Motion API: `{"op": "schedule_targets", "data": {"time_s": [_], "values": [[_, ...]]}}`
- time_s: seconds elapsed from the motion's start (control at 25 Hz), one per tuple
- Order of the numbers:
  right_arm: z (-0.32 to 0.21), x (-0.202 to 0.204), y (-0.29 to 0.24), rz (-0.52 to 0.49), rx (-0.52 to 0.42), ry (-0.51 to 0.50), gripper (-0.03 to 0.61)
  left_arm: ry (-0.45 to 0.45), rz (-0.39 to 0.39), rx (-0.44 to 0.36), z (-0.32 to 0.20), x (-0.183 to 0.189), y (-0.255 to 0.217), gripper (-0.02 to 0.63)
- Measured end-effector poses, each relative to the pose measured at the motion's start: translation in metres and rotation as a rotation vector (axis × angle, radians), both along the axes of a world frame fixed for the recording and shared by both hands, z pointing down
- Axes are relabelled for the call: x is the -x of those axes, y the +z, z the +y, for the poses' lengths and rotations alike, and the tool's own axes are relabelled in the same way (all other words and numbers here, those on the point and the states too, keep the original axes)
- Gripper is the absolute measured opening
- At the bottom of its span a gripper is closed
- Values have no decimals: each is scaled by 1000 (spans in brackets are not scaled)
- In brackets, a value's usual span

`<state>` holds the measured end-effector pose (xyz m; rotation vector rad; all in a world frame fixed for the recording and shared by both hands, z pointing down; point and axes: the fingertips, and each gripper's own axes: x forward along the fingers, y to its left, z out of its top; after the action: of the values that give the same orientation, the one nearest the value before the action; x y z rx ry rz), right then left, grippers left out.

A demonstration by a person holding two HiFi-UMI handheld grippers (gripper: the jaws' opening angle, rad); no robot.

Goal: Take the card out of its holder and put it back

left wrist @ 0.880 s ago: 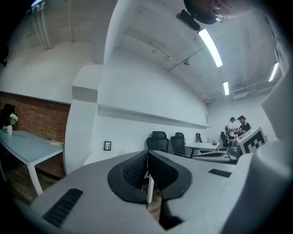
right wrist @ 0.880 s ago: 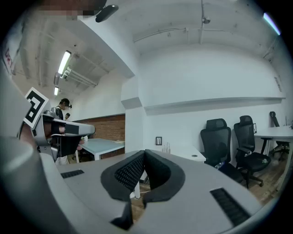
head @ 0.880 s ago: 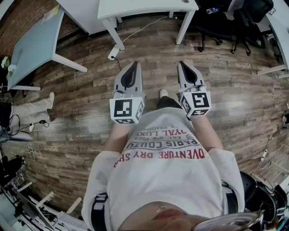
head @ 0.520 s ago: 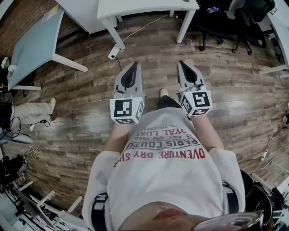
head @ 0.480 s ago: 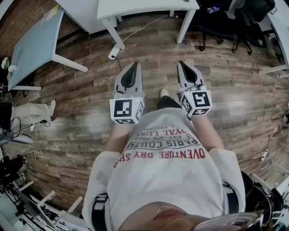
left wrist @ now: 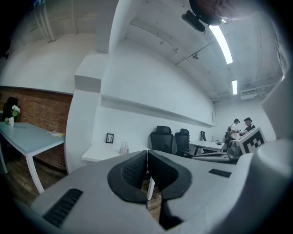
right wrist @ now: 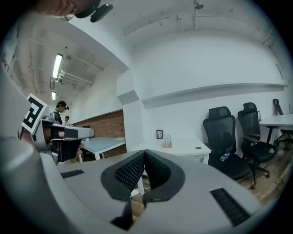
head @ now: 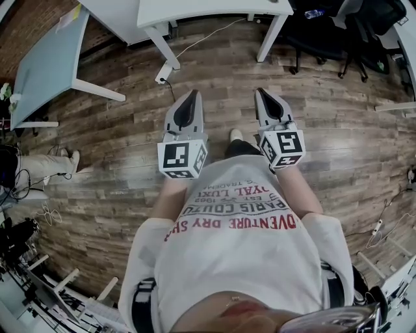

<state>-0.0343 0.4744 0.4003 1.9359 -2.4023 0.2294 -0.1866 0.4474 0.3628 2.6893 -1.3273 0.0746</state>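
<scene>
Head view gives no sign you could trust of the card or its holder, and neither gripper view does. You hold the left gripper (head: 193,94) and right gripper (head: 262,92) side by side before your chest, each with its jaws pressed together on nothing, pointing to 12 o'clock over the wood floor (head: 325,130). A white desk (head: 208,10) stands at 12 o'clock, a pale blue table (head: 45,65) at 10 o'clock and black office chairs (head: 338,32) at 1 o'clock.
</scene>
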Motion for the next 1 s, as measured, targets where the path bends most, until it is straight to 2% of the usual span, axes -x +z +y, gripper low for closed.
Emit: {"op": "schedule_targets", "data": {"time_s": [0.4,0.64,1.0], "values": [[-89,-50,6,-30,39,-17,26,-51,9,40,-85,-36,2,25],[-127,-69,8,-25,60,-63,26,-103,19,66,-122,-52,8,25],[-176,-92,16,-45,82,-61,26,-78,28,89,-166,-78,14,25]]}}
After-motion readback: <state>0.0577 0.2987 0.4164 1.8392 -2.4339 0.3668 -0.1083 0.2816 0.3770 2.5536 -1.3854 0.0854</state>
